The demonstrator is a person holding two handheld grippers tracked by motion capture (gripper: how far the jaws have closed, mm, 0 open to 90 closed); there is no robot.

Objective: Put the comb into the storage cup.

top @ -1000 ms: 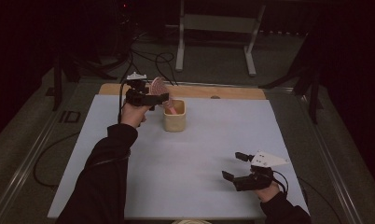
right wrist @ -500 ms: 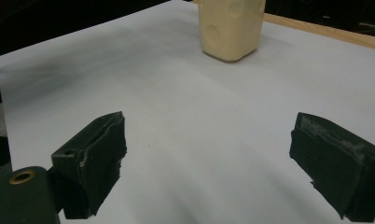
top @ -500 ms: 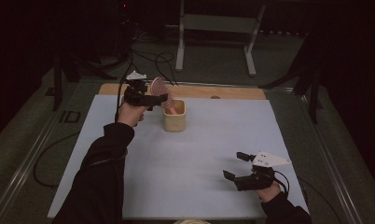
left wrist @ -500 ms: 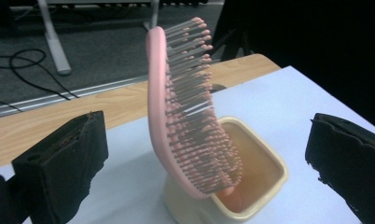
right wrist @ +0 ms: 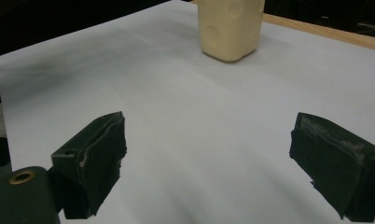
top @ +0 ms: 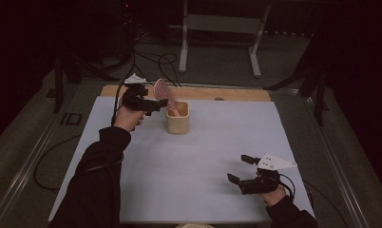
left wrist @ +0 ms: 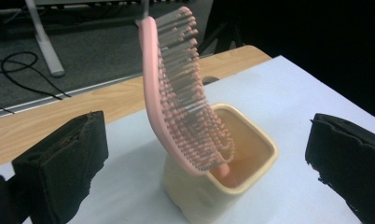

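- Cream cup [top: 177,119]: a squarish holder standing upright on the pale blue table cover [top: 203,161], near its far edge; taken here as the landmark.
- Pink hairbrush [top: 163,94]: handle down inside the cup, head rising above the rim and leaning toward the cup's left; bristles face the left gripper's camera [left wrist: 195,112].
- Left gripper [top: 157,103]: held just left of the cup, level with the brush head; jaws spread wide on either side of the brush, touching nothing.
- Right gripper [top: 240,169]: well apart from the cup, near the cover's near right corner, low over the cover; jaws spread wide, with bare cover between them.
- Wooden strip [top: 236,94]: just beyond the cup, along the cover's far edge.
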